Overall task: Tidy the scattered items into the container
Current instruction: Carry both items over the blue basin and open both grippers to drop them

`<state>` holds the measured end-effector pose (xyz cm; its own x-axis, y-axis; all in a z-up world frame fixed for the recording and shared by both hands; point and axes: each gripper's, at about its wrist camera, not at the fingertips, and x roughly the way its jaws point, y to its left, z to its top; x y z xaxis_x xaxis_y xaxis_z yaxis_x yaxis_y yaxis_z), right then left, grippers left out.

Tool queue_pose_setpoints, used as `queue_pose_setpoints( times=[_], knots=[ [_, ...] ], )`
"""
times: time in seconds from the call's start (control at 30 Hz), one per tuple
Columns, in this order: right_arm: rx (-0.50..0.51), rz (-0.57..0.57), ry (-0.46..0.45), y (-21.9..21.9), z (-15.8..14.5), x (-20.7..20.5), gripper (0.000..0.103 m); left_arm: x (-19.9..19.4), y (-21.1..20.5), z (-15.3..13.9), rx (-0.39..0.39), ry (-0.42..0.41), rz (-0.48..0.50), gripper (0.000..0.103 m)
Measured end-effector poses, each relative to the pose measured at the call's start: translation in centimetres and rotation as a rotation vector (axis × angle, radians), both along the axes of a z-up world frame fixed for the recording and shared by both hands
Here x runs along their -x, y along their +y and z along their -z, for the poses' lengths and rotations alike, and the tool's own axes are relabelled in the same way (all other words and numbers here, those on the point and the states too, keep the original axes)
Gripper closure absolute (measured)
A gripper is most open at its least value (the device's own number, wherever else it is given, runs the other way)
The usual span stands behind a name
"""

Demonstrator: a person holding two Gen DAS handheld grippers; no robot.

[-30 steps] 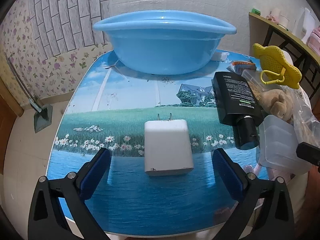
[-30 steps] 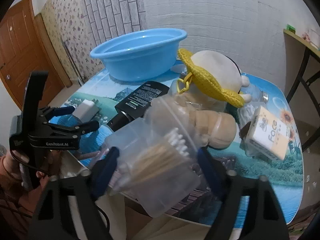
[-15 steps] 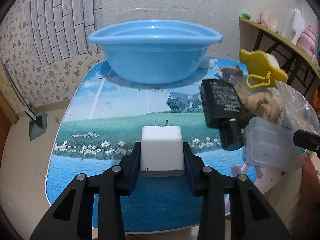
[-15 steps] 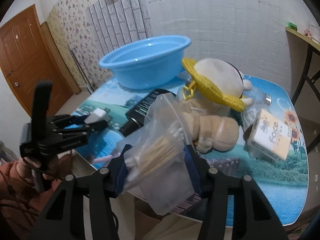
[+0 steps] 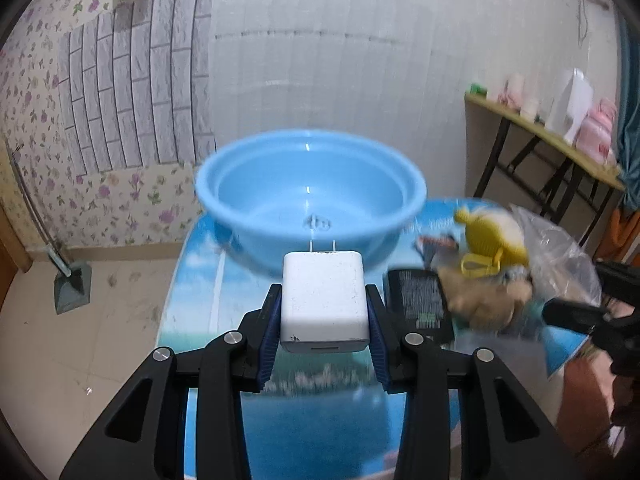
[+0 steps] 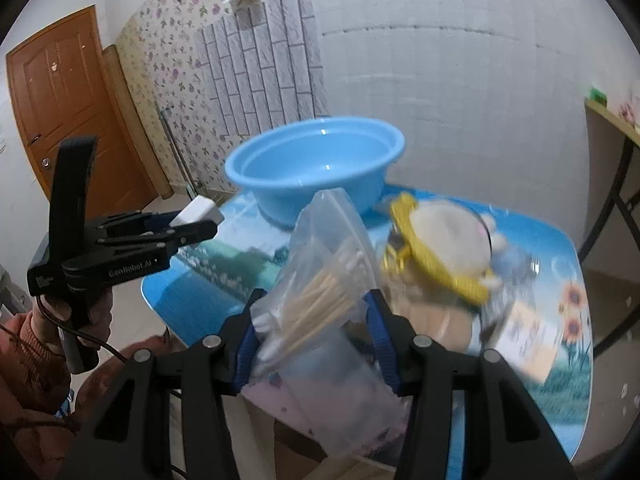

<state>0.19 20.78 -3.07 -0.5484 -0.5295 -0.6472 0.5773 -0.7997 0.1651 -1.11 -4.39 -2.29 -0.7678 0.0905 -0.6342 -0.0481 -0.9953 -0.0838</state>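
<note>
Left gripper [image 5: 323, 322]: clenched on the white charger [image 5: 324, 300], held clear above the worktop [image 5: 320, 424].
Right gripper [image 6: 314, 330]: grasping the clear bag of cotton swabs [image 6: 320, 296], its jaws having just closed.
Blue basin [image 5: 310, 192]: stood at the worktop's far edge.

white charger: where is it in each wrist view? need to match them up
Left wrist: white charger at centre, clamped in the left gripper, prongs pointing away toward the basin.
Right wrist: charger at left of centre, small, at the tip of the left gripper, which comes in from the left edge.
Shared landmark: blue basin on the table beyond the charger, empty in both views.
</note>
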Motion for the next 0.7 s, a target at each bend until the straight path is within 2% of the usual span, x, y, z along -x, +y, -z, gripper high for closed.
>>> queue_pose_setpoints(
  times=[0.27, 0.6, 0.7],
  knots=[
    [-0.002, -0.030, 0.036, -1.8, -2.2, 2.9, 0.054, 3.4, -1.2, -1.4, 0.003, 0.011, -0.022, 0.065],
    [0.004, -0.042, 0.017, -4.6, -1.5, 7.8, 0.054, 7.2, -1.8, -0.2, -0.009, -0.019, -0.004, 0.065],
    [-0.002, -0.049, 0.022, -5.3, -1.4, 8.7, 0.054, 8.1, -1.5, 0.3, 0.012, -0.021, 0.005, 0.065]
  ],
)
